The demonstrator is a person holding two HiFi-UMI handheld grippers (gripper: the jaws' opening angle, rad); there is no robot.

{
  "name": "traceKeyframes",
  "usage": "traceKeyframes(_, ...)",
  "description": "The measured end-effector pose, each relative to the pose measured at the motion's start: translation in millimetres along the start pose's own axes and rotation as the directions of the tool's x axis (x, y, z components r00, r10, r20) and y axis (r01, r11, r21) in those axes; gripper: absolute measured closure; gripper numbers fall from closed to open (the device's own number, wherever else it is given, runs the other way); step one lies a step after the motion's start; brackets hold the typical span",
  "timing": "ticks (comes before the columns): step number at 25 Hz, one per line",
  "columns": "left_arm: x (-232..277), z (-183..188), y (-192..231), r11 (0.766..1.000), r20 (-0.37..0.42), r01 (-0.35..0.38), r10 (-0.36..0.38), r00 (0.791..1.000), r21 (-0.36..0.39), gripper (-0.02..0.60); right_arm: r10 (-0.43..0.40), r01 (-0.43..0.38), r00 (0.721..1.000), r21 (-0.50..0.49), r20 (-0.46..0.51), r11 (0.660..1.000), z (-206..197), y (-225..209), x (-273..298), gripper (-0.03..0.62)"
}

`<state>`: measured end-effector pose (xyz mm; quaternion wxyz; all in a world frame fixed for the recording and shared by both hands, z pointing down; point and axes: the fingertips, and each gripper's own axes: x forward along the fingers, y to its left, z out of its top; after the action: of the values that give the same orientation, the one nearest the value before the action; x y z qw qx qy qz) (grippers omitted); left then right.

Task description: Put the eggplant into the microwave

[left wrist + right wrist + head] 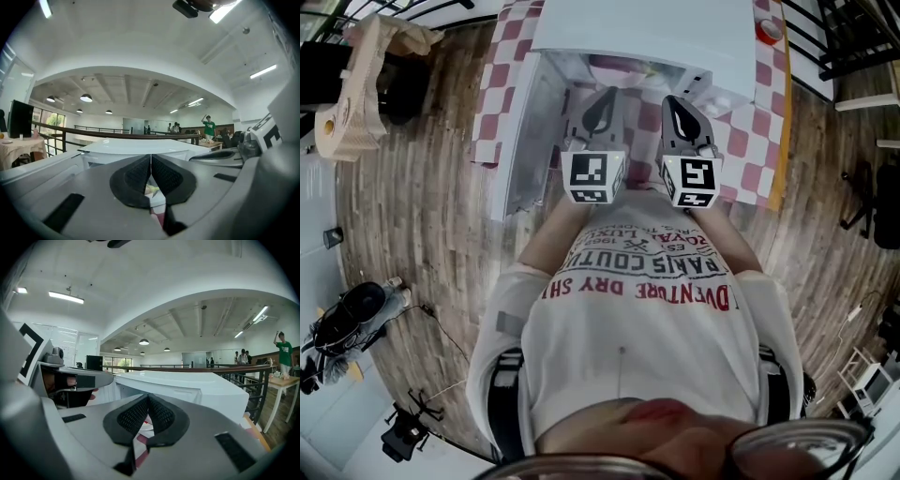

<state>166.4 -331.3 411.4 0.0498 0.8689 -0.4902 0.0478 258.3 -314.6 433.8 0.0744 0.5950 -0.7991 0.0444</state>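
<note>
Microwave (656,37): boxy, glossy white. Left hand-held gripper (151,161) and right hand-held gripper (148,400): ribbed black pads (137,177) pressed together, empty.

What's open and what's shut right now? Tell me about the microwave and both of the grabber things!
Microwave: its door is swung open to the left.
Left gripper: shut, holding nothing.
Right gripper: shut, holding nothing.
</note>
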Motion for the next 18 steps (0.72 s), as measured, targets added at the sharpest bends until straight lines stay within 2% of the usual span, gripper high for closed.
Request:
traceKeyframes(8,-2.0,-2.1,-6.8,1.0,-0.005,0.012,-0.012,1.0,0.021,0.554,-0.004,0.004,1.0,-0.012,-0.005,1.0,-0.2,2.8,-6.1,0.569)
traceKeyframes(18,0.0,-12.3,-3.9,1.0,-0.041,0.014,-0.014,0.999,-0.008,0.554,-0.005,0.005,0.999,0.002,-0.033,1.0,-9.2,4.0,-6.5,0.569)
